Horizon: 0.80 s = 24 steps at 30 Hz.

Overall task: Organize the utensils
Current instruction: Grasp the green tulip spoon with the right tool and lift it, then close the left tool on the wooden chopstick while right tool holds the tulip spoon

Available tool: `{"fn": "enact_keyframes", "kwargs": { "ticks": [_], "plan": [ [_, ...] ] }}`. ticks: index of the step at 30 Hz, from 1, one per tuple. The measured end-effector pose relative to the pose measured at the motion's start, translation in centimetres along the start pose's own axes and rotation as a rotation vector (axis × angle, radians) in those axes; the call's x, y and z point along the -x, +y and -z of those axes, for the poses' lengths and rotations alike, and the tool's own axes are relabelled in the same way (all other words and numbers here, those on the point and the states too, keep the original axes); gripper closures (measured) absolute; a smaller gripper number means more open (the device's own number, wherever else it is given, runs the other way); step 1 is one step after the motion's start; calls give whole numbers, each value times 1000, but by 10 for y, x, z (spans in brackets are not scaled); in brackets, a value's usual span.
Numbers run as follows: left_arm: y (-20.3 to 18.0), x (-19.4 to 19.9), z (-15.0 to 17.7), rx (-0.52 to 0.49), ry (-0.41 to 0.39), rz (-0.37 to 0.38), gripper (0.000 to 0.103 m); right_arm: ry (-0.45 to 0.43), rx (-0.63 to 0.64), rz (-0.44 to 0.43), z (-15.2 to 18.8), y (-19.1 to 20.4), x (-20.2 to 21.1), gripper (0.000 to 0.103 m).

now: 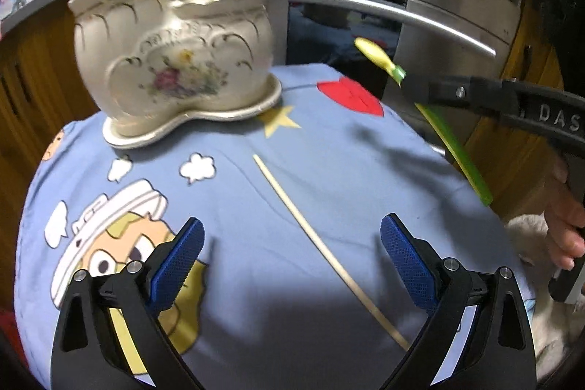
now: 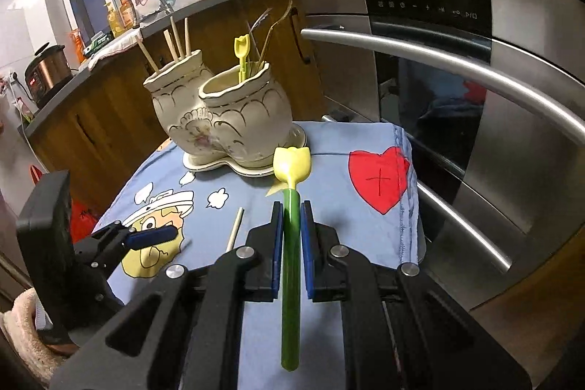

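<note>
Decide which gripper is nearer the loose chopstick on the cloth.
Left. The left gripper hovers open, straddling the chopstick; the right gripper is off to its side, clamping the tulip spoon.

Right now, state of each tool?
Left tool: open, empty, above the chopstick on the cloth.
Right tool: shut on the tulip spoon, held by its green handle.

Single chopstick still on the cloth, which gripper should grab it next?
Left. The left gripper is open and empty with the chopstick lying between its fingers. The right gripper is shut on the tulip spoon.
</note>
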<state>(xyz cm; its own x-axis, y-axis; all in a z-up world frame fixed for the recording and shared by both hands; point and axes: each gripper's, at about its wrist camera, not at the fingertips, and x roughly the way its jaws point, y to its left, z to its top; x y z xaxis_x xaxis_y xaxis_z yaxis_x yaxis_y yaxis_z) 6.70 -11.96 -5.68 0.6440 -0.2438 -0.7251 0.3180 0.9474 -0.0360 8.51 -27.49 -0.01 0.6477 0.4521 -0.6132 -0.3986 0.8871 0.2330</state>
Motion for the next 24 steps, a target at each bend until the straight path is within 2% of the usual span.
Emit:
{"fn": "enact_keyframes", "kwargs": {
  "ticks": [5,9,16,18,19,24],
  "plan": [
    [-11,-11,3,-43,48,-8,10,2,3,-4,1,1,-1,93],
    [-12,-14,3,-62,60,-19,27,0,3,-4,1,2,0,93],
    [6,-12,-5,-57,76,-40,79,-4,5,-19,1,4,1,94],
    [10,-13,-7,-50,82,-25,81,1,4,-25,1,4,0,94],
    [12,-14,-9,-48,85,-24,88,-1,4,-25,1,4,0,94],
    [5,-19,-12,-119,79,-44,92,-2,9,-30,1,5,0,94]
  ]
}}
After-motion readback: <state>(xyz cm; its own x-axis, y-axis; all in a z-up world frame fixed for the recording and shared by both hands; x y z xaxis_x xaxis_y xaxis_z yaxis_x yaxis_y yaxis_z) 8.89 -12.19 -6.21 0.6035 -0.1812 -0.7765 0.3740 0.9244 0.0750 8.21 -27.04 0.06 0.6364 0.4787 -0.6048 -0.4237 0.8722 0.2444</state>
